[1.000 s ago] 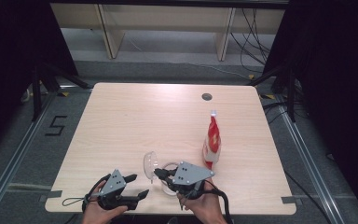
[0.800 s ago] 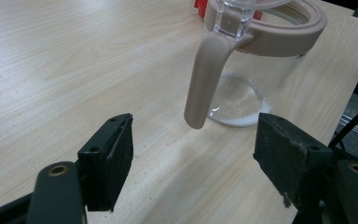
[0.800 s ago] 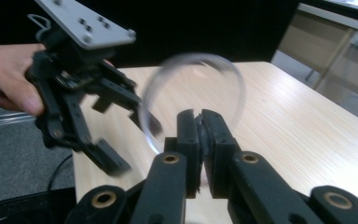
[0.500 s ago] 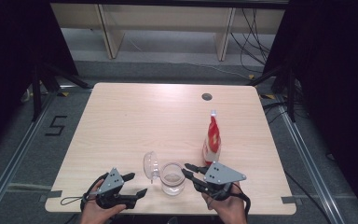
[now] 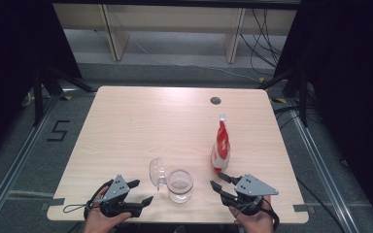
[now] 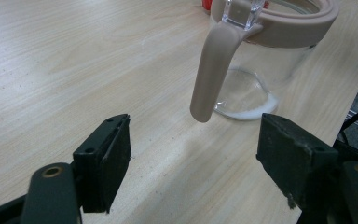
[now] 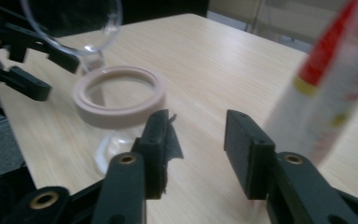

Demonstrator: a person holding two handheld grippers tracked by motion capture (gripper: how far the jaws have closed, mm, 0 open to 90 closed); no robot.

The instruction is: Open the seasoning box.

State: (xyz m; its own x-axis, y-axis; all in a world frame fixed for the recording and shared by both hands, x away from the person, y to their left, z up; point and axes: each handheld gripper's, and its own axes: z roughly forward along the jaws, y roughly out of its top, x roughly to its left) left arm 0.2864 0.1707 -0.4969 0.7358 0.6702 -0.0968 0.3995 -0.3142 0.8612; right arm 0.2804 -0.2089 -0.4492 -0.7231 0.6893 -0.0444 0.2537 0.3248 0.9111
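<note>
Claws (image 5: 138, 191) hover above pale wooden table (image 5: 150, 121).

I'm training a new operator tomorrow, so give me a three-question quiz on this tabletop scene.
1. True or false: the clear glass jar with a beige rim has its hinged clear lid open.
2. Which stands nearest the red and white squeeze bottle? A. left gripper B. right gripper C. the round dark hole in the wooden table
3. Fill in: both grippers hold ____.

Key: 1 true; 2 B; 3 nothing.
</note>
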